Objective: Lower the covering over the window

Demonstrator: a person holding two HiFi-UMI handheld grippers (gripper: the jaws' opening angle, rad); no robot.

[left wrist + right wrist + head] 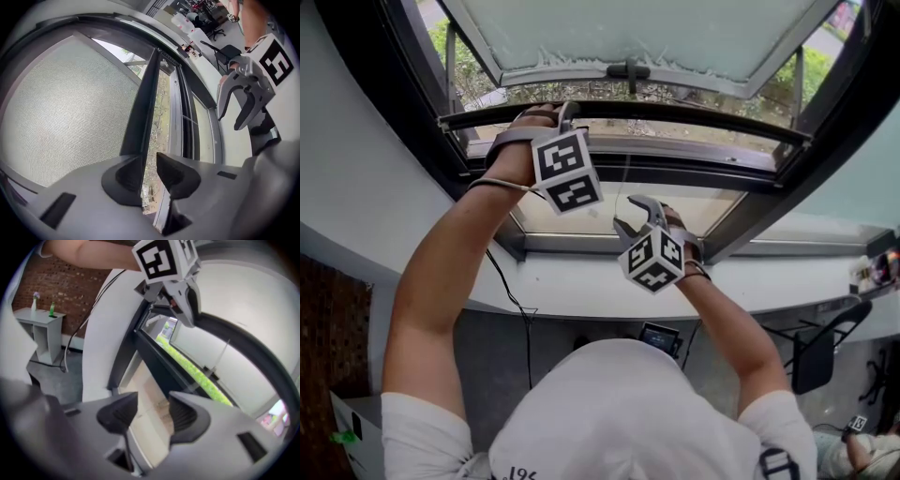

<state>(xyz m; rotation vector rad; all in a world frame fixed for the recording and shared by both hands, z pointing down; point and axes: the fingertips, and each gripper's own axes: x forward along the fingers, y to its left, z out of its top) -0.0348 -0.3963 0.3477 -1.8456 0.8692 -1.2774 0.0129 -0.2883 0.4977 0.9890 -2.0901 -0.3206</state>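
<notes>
The window's covering is a grey mesh screen [70,108] edged by a dark bar [675,114] that runs across the opening. My left gripper [567,112] is raised to that bar's left part. In the left gripper view the dark bar [143,117] runs down between the jaws of the left gripper [149,161], which is shut on it. My right gripper [636,214] hangs lower, in front of the lower pane, apart from the bar. Its jaws stand open with nothing between them in the right gripper view [153,401]. A thin cord [625,183] hangs just above it.
A frosted sash [656,37] with a dark handle [628,68] is swung outward above. Below the frame runs a white sill [581,281], with a black cable [511,291] dropping from it. A chair [820,352] stands at the lower right, a white side table [44,329] by a brick wall.
</notes>
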